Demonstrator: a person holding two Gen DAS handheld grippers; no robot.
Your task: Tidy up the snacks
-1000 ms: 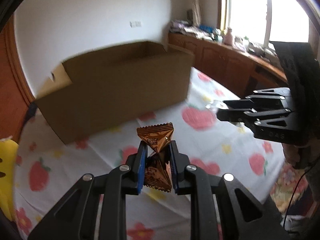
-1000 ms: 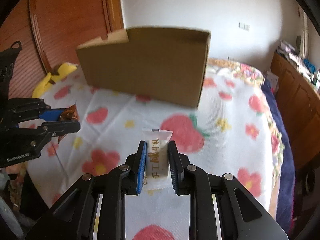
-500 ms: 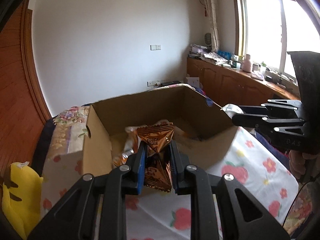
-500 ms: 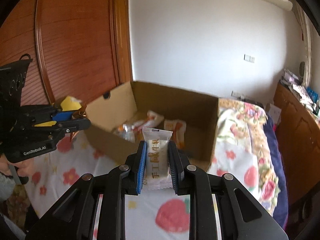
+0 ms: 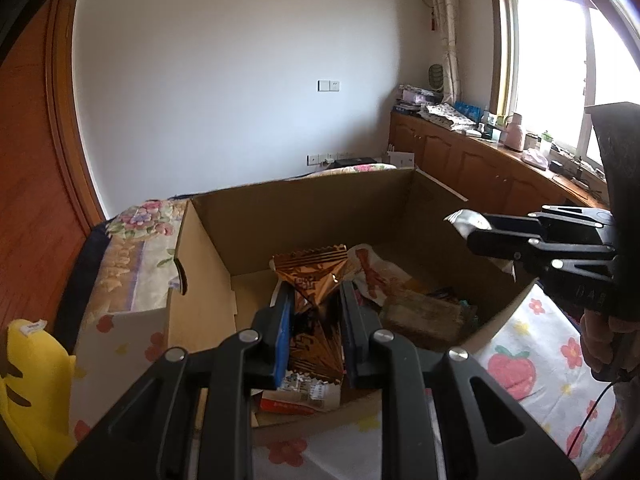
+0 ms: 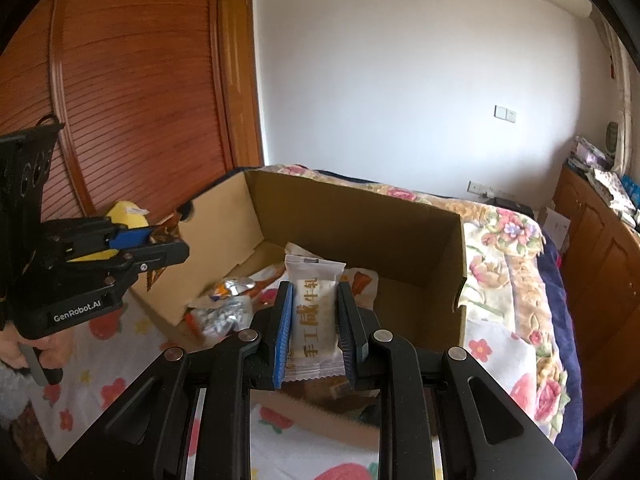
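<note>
We hold a snack in each hand-held gripper, both poised at the open cardboard box (image 5: pixel 208 280) that sits on the strawberry-print bedsheet (image 5: pixel 516 364). The left hand-held gripper (image 5: pixel 314 320) is clenched on a copper-brown foil snack packet (image 5: pixel 310 276), which hangs over the near edge of the box. The right hand-held gripper (image 6: pixel 314 328) is clamped on a white nougat packet (image 6: pixel 314 312) printed with gold characters, also just over the box's near wall.

Inside the box we can see other wrapped snacks (image 6: pixel 224 300) already lying on its floor, so the step in hand looks like dropping these two in with them.

To do it well, we should carry each packet fully past the near wall of the box before letting go, so neither one catches on the cardboard rim and falls back onto the bedsheet. Lowering a little toward the box floor should keep the light packets from bouncing out. The two hand-held grippers sit side by side over the box, so we would release them into separate spots, the brown packet toward the box's left wall and the white one toward its right, without crossing.
</note>
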